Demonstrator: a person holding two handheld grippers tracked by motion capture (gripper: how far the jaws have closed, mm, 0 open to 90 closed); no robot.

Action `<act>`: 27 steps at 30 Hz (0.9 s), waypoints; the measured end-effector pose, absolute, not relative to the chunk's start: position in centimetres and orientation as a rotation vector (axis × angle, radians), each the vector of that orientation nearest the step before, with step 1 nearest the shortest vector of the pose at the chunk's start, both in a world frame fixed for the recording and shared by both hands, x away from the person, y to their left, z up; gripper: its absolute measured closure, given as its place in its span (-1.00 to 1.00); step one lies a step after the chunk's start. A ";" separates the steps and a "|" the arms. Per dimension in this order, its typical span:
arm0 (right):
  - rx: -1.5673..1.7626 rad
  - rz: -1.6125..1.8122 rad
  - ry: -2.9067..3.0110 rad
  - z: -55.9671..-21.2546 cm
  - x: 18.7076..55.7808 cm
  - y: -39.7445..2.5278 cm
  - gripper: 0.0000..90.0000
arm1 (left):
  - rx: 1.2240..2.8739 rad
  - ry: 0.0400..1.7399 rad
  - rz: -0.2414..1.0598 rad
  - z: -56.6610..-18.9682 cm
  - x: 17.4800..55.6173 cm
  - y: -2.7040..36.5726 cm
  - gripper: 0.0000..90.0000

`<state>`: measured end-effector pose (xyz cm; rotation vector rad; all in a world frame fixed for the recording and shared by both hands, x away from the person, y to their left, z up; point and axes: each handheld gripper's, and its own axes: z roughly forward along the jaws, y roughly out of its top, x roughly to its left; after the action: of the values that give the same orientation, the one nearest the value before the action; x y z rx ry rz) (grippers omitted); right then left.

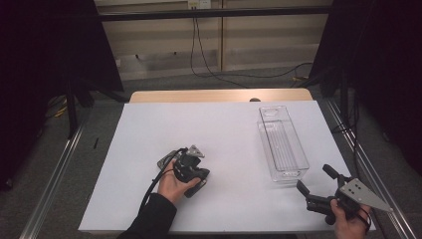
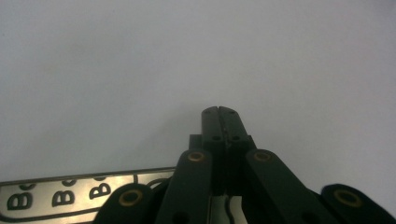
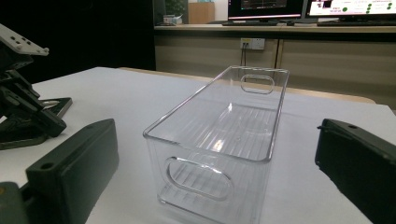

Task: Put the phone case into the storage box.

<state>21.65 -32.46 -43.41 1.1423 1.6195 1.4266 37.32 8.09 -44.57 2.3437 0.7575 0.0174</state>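
Note:
My left gripper [image 1: 191, 170] is held low over the white sheet near the table's middle. Its jaws are shut tip to tip with nothing between them [image 2: 219, 113]. A flat dark packet [image 2: 70, 193] with pale lettering lies on the sheet right beside and partly under it, its edge poking out at the gripper's left [image 1: 166, 160]. My right gripper [image 1: 313, 178] is at the front right corner, open wide, facing the near end of a clear plastic bin [image 1: 281, 144]. The empty bin [image 3: 219, 140] stands just ahead, between the two spread jaws [image 3: 214, 140].
The white sheet [image 1: 219, 124] covers most of the wooden table. The left gripper and packet [image 3: 28, 112] appear at the left of the right gripper view. Cables hang on the wall behind; dark curtains and metal rails flank the table.

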 end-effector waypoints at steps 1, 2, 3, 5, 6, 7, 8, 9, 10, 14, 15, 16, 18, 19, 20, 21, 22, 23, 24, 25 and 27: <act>1.141 1.426 1.620 -43.4 21.6 -32.5 -1.00 | 2.341 0.759 0.014 -44.6 37.2 8.3 1.00; 1.141 1.426 1.620 -43.4 21.6 -32.5 -1.00 | 2.341 0.759 0.014 -44.6 37.2 8.3 1.00; 1.142 1.423 1.623 -43.4 21.6 -32.5 -1.00 | 2.343 0.759 0.011 -44.6 37.1 8.5 1.00; 1.143 1.418 1.625 -43.4 21.7 -32.5 -1.00 | 2.343 0.769 0.009 -44.5 36.8 8.8 1.00; 1.149 1.415 1.623 -43.4 21.7 -32.5 -1.00 | 2.344 0.772 0.009 -44.5 36.7 9.0 1.00; 1.148 1.409 1.626 -43.4 21.7 -32.5 -1.00 | 2.337 0.780 0.006 -44.5 36.4 9.4 1.00; 1.148 1.409 1.626 -43.4 21.7 -32.5 -1.00 | 2.337 0.780 0.006 -44.5 36.4 9.4 1.00; 1.139 1.411 1.628 -43.4 21.7 -32.4 -1.00 | 2.334 0.785 -0.006 -44.5 36.1 9.9 1.00; 1.139 1.411 1.628 -43.4 21.7 -32.4 -1.00 | 2.334 0.785 -0.006 -44.5 36.1 9.9 1.00; 1.131 1.435 1.636 -43.4 21.8 -32.3 -1.00 | 2.349 0.769 0.007 -44.3 35.4 10.6 1.00; 1.121 1.425 1.640 -43.4 21.8 -32.3 -1.00 | 2.349 0.769 0.007 -44.3 35.4 10.6 1.00; 1.121 1.425 1.640 -43.4 21.8 -32.3 -1.00 | 2.340 0.778 0.009 -44.4 35.2 10.6 1.00; 1.108 1.425 1.647 -43.3 21.7 -32.2 -1.00 | 2.342 0.772 0.008 -44.3 35.0 11.0 1.00; 1.108 1.423 1.647 -43.3 21.7 -32.2 -1.00 | 2.331 0.772 0.011 -44.4 34.7 11.2 1.00; 1.111 1.425 1.646 -43.3 21.7 -32.2 -1.00 | 2.331 0.772 0.011 -44.4 34.7 11.2 1.00; 1.110 1.426 1.649 -43.3 21.7 -32.2 -1.00 | 2.309 0.791 -0.015 -44.5 34.6 11.5 1.00; 1.110 1.426 1.649 -43.3 21.7 -32.2 -1.00 | 2.309 0.791 -0.015 -44.5 34.6 11.5 1.00; 1.107 1.424 1.649 -43.3 21.7 -32.1 -1.00 | 2.323 0.787 -0.007 -44.3 34.5 11.6 1.00; 1.107 1.424 1.649 -43.3 21.7 -32.1 -1.00 | 2.323 0.787 -0.007 -44.3 34.5 11.6 1.00; 1.104 1.425 1.651 -43.3 21.7 -32.1 -1.00 | 2.329 0.784 -0.001 -44.3 34.2 11.6 1.00; 1.108 1.424 1.648 -43.3 21.7 -32.1 -1.00 | 2.323 0.782 0.001 -44.3 34.1 11.7 1.00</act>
<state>21.70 -32.14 -43.33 1.1082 1.6479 1.4239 34.10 11.70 -44.32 2.3234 0.7823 0.0010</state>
